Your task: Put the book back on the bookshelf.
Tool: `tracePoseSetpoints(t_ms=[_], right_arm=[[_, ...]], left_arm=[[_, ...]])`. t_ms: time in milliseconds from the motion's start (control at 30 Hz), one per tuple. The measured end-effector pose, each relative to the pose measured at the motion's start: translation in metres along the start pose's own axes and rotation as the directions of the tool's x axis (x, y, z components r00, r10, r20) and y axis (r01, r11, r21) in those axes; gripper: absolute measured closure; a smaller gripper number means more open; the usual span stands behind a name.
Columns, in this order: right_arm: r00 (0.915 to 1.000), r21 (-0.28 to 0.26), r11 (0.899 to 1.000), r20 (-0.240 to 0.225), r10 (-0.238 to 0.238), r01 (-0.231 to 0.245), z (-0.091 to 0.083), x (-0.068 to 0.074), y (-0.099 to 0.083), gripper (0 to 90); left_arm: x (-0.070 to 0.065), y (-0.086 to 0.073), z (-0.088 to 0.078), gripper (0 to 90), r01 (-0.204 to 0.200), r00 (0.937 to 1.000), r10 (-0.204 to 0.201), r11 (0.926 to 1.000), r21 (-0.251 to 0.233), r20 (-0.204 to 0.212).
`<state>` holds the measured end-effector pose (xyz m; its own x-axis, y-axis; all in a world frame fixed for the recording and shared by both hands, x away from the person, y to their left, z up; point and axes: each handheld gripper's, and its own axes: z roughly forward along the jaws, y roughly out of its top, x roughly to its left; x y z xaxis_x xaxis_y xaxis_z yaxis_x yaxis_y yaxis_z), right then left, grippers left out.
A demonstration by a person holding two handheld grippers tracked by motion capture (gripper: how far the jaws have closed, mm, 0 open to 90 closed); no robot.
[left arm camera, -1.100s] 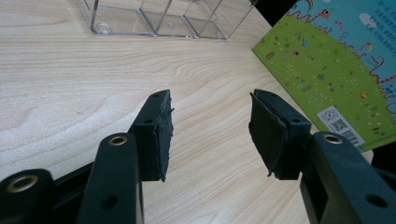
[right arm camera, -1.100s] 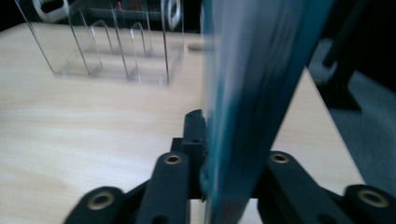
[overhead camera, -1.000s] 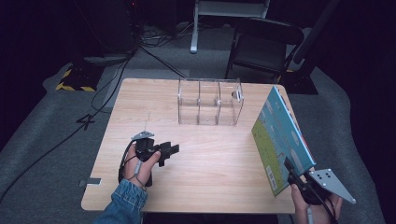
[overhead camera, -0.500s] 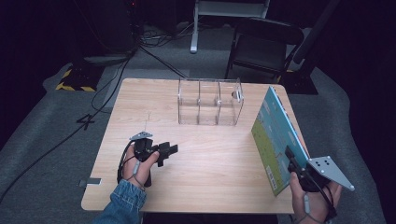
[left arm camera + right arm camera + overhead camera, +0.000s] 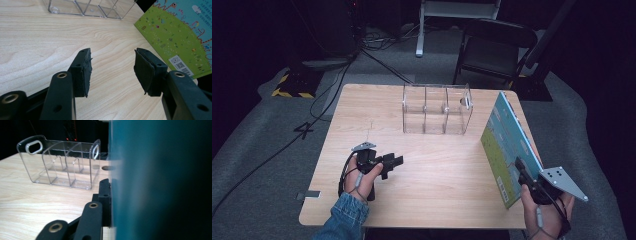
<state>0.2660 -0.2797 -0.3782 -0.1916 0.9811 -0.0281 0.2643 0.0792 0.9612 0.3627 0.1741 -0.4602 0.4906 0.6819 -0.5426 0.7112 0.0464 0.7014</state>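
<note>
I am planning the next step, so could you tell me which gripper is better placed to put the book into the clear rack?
Right. The right gripper is shut on the book, tilted up near the clear rack; the left gripper is open.

One book [image 5: 507,147] — one clear organizer [image 5: 437,109] — two claws.

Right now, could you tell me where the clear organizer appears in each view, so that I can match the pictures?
High view: the organizer stands at the table's far middle, left of the book.
Left gripper view: along the top edge, above the open fingers.
Right gripper view: upper left, beside the book's blurred teal face.
Shared landmark: the book.
</note>
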Motion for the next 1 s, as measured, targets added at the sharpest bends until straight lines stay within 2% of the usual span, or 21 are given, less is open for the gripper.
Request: tracePoseSetpoints(t_ms=[67, 167, 200, 267, 500, 700, 1000], right_arm=[[1.0000, 0.002, 1.000, 0.008, -0.002, 0.002, 0.001, 0.001, -0.003, 75.0], [1.0000, 0.050, 0.999, -0.010, 0.002, -0.002, 0.005, 0.000, -0.008, 78.6], [0.9999, 0.050, 0.999, -0.012, 0.006, -0.005, 0.007, 0.000, -0.010, 79.2], [0.9998, 0.056, 0.998, 0.011, -0.017, 0.017, 0.007, 0.002, -0.009, 80.5], [0.9992, 0.058, 0.998, 0.008, -0.040, 0.039, 0.006, 0.005, -0.004, 81.2], [0.9990, 0.028, 0.999, -0.030, -0.034, 0.035, -0.001, 0.002, 0.007, 81.4], [0.9948, -0.009, 0.998, -0.077, -0.067, 0.066, -0.008, 0.013, 0.017, 81.5]], left_arm=[[0.000, 0.000, -0.001, 48.3, -0.001, 1.0000, 0.001, 1.0000, -0.001, 0.001], [0.000, 0.000, 0.000, 48.3, 0.000, 1.0000, 0.000, 1.0000, -0.001, 0.004], [0.000, 0.000, 0.000, 48.3, 0.005, 1.0000, -0.005, 1.0000, 0.000, 0.007], [0.001, -0.001, 0.000, 48.3, 0.001, 1.0000, -0.001, 1.0000, -0.002, 0.008], [0.004, -0.001, -0.001, 48.5, 0.011, 0.9999, -0.011, 0.9999, -0.012, 0.013], [0.005, -0.003, -0.001, 48.7, 0.018, 0.9998, -0.018, 0.9996, -0.021, 0.012], [0.007, -0.003, -0.006, 48.7, 0.020, 0.9997, -0.020, 0.9991, -0.038, 0.016]])
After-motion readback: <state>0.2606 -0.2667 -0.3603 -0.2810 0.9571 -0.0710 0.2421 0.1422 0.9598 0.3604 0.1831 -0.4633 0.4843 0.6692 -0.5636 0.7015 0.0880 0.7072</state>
